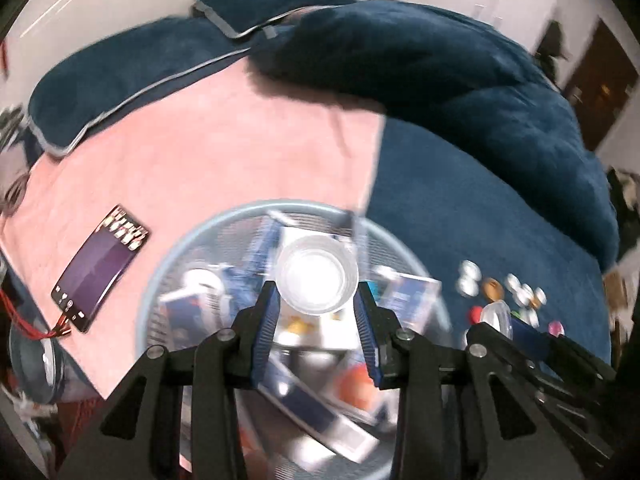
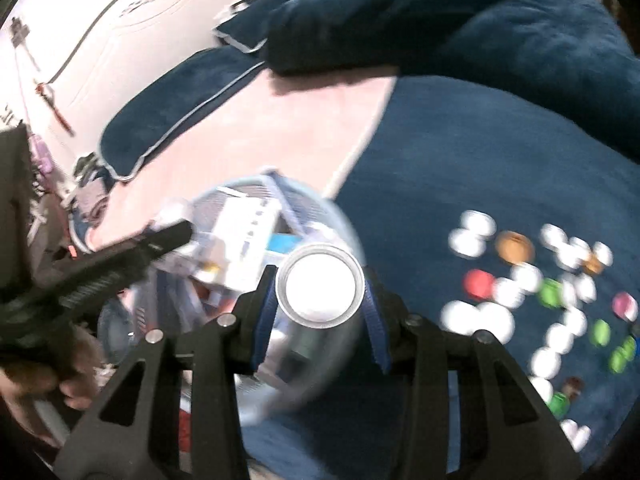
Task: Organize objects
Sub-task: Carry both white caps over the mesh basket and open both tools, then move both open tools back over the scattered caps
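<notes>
My left gripper (image 1: 318,292) is shut on a clear plastic cup (image 1: 318,274), seen from above, held over a pale blue mesh basket (image 1: 168,276) full of blue and white boxes. My right gripper (image 2: 320,288) is shut on a second clear cup (image 2: 320,288), which hangs above the right rim of the same basket (image 2: 348,236). In the right wrist view the left gripper (image 2: 176,234) reaches in from the left. The right gripper (image 1: 516,334) shows at the lower right of the left wrist view with its cup (image 1: 496,314).
The basket stands on a pink cloth (image 1: 224,148) over a dark blue blanket (image 1: 460,216). Several bottle caps, white, orange, red, green and pink (image 2: 520,280), lie scattered on the blanket to the right. A phone (image 1: 100,268) lies on the pink cloth. Blue pillows (image 1: 420,48) are behind.
</notes>
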Motion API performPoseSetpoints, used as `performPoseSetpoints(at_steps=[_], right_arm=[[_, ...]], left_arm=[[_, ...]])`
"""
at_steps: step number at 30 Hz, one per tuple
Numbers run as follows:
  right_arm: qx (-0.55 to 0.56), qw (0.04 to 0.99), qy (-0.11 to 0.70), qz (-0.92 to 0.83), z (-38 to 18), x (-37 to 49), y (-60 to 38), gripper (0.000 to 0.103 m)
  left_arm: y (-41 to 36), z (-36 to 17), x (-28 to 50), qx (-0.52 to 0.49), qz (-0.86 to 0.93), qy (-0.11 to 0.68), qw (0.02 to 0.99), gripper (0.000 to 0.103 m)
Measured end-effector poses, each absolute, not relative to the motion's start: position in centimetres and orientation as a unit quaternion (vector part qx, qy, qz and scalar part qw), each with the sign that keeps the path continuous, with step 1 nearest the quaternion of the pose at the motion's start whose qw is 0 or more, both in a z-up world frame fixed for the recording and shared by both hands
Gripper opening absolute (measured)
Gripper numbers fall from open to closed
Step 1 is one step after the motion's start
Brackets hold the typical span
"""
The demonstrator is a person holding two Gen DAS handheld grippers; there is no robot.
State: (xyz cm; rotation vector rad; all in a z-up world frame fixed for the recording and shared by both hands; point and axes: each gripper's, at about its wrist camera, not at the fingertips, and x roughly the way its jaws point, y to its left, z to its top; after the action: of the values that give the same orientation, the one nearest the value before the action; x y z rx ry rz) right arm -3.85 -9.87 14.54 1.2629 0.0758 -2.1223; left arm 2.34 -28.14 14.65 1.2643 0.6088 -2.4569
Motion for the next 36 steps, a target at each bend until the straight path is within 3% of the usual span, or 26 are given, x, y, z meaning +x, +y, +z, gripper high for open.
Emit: performPoseSetpoints(at_steps=[7,9,10,11,13,36], right_arm=[[0.509,0.331,0.006,-0.794,13.7,-6.6,-14.2,0.043],[0.523,0.328,0.004,-0.787,13.5,-6.9,-14.2,0.054],[0.520,0.325,0.004,-0.790,13.6,-6.8,-14.0,0.071],[0.513,0.319,0.002,-0.797,13.9,-6.7,-13.8,0.087],[0.503,0.315,-0.008,-0.805,14.1,-6.6,-13.2,0.103],[0.492,0.263,-0.006,-0.830,15.7,-6.5,-3.2,0.103]], left_arm=[[-31.5,13.2,2.5,0.431,-0.849,0.244,0.184,0.041],[-31.6,13.2,2.7,0.433,-0.845,0.249,0.190,0.075],[-31.6,13.1,2.6,0.433,-0.845,0.242,0.199,0.092],[-31.7,13.4,2.8,0.428,-0.847,0.229,0.219,0.098],[-31.5,13.6,3.2,0.423,-0.851,0.221,0.218,0.103],[-22.7,16.4,2.1,0.430,-0.874,0.148,0.173,0.103]])
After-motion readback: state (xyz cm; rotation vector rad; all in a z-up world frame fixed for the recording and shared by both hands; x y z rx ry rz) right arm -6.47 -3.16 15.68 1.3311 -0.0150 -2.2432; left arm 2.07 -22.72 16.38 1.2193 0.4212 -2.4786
